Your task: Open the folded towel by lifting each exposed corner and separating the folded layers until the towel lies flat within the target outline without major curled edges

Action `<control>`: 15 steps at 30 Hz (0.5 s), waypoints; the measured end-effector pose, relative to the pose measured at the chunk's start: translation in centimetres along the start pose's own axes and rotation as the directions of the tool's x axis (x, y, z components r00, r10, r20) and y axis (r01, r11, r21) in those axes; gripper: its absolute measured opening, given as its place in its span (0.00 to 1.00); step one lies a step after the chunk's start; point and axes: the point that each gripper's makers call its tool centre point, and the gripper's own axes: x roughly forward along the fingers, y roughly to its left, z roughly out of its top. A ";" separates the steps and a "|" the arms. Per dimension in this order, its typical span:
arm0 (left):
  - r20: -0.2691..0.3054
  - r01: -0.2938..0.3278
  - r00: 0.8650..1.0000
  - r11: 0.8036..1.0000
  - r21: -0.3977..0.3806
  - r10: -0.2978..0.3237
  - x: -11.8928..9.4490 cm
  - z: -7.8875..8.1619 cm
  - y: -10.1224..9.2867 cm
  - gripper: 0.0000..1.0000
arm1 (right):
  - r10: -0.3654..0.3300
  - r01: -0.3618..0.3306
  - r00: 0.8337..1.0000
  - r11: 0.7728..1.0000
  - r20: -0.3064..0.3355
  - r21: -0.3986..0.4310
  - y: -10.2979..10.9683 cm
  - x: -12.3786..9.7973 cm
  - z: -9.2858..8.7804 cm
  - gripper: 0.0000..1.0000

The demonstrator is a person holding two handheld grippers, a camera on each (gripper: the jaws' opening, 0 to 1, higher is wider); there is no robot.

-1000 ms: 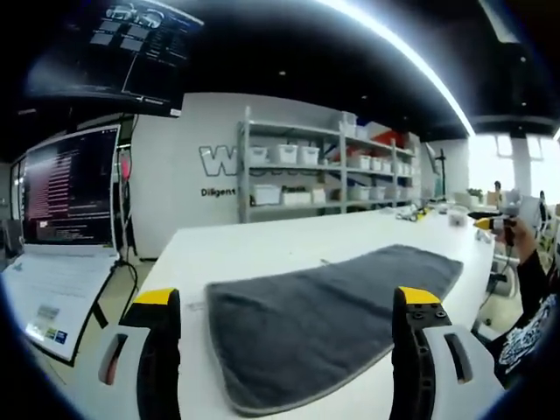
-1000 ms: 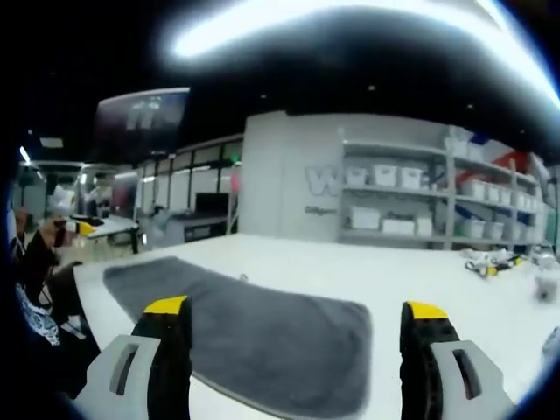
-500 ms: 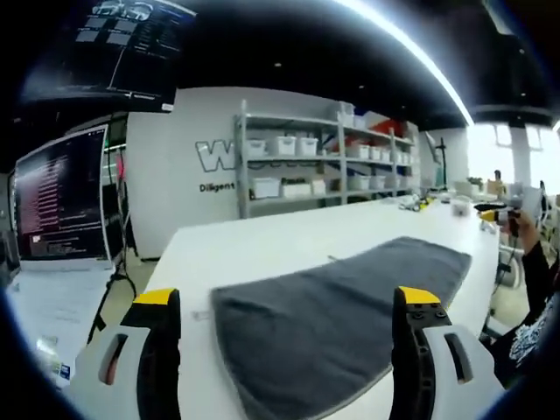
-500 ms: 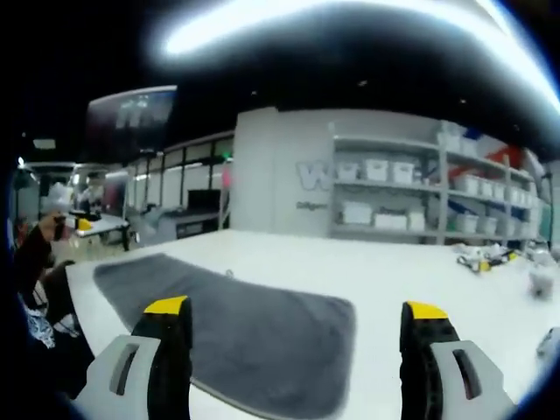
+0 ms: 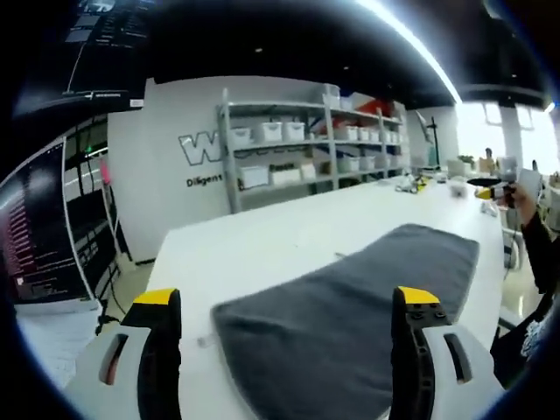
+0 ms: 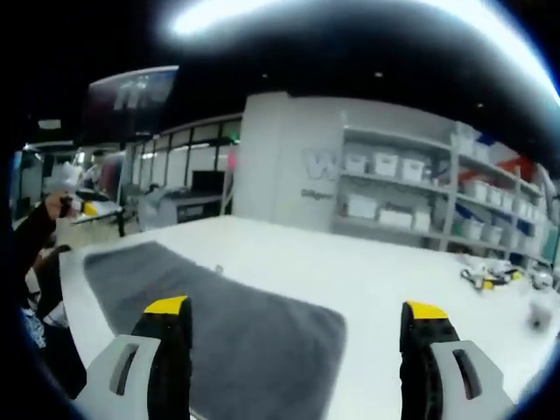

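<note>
A dark grey folded towel (image 5: pixel 341 306) lies on the white table (image 5: pixel 254 249), long and rounded at its corners. My left gripper (image 5: pixel 289 302) hovers over its near end, open, with nothing between the yellow-tipped jaws. In the right gripper view the same towel (image 6: pixel 210 315) stretches from the left toward the middle of the table (image 6: pixel 394 280). My right gripper (image 6: pixel 297 311) stands open above the towel's near right corner, holding nothing. At the far right of the left gripper view the other gripper (image 5: pixel 499 191) is raised in a hand.
Metal shelves (image 5: pixel 297 149) with white bins line the back wall (image 6: pixel 289 166). Small yellow and white items (image 5: pixel 420 182) lie at the table's far end. Dark screens (image 5: pixel 35 227) stand to the left, off the table. A sleeve (image 6: pixel 31 254) shows at the left edge.
Both cameras have moved forward and down toward the towel, which looks larger now. The laptop screen has slid out toward the left edge. The towel itself has not moved.
</note>
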 end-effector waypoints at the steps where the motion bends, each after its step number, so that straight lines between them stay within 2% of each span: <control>1: -0.008 0.001 1.000 1.000 0.005 -0.001 0.4 0.1 0.3 0.99 | 0.001 -0.001 1.000 1.000 -0.003 -0.003 -0.2 0.2 0.1 1.00; 4: -0.034 -0.002 0.999 1.000 0.005 0.002 1.9 0.4 1.6 0.98 | -0.004 0.004 1.000 1.000 -0.018 -0.013 -1.1 1.4 0.7 1.00; 11: -0.114 0.009 0.994 0.999 0.035 -0.005 5.2 0.0 3.2 0.97 | 0.005 -0.008 0.997 0.999 -0.075 -0.044 -2.5 4.5 1.4 1.00; 15: -0.160 0.002 0.987 1.000 0.002 -0.002 7.3 -0.7 4.7 0.97 | -0.002 -0.004 0.995 0.998 -0.101 -0.062 -3.4 6.0 1.7 0.99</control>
